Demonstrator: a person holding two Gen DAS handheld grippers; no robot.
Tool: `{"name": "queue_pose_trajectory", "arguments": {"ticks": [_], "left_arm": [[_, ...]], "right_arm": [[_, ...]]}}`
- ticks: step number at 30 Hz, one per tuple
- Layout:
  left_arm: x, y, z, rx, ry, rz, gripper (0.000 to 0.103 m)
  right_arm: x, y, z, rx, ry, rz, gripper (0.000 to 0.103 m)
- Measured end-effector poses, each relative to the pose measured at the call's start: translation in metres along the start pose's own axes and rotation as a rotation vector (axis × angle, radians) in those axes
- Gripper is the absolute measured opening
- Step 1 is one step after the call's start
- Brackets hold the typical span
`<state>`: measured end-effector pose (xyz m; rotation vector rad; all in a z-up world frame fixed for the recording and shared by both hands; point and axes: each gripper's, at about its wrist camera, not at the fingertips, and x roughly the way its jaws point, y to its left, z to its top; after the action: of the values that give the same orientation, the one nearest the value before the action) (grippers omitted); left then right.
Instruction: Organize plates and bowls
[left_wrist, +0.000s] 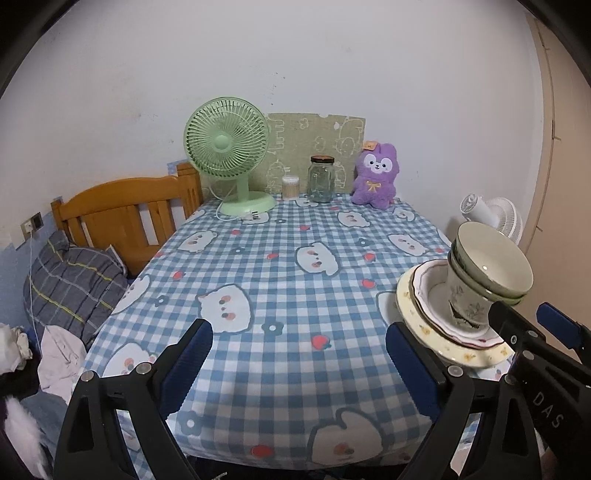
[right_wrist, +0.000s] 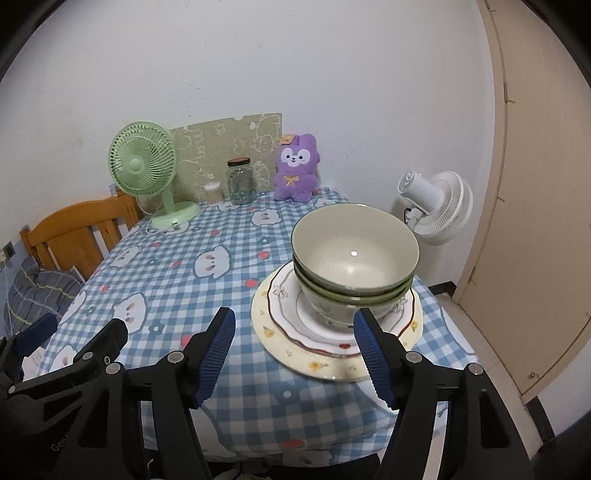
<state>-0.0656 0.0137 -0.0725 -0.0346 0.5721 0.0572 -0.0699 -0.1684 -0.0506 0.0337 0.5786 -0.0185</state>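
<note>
Right gripper (left_wrist: 532, 325) marked "DAS", left gripper (left_wrist: 299, 354) empty, stacked bowls (right_wrist: 354, 258)

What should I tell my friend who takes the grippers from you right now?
Left hand-held gripper: open, empty, over the checked tablecloth.
Right hand-held gripper: open, empty, just in front of the dishes.
Dishes: the green bowls sit nested on a white plate, which rests on a yellow plate, all near the table's right edge.
Done: everything looks stacked in one pile.
Left: probably only checking that the pile is steady, or moving it if it belongs elsewhere.
</note>
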Motion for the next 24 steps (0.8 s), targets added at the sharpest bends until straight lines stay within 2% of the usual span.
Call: {"name": "queue_pose_trajectory", "arguments": {"ticks": [8,24], "left_arm": [[-0.006,0.004,-0.013,0.003,-0.009,-0.008,0.097],[-0.013,0.004,-0.015,0.003,-0.023,-0.004,0.097]], "right_arm": [[-0.013,0.001,-0.017,0.012,-0.030,-0.014,0.070],[-0.016,0.001,-0.017,0.013,-0.039,0.003,0.072]]}}
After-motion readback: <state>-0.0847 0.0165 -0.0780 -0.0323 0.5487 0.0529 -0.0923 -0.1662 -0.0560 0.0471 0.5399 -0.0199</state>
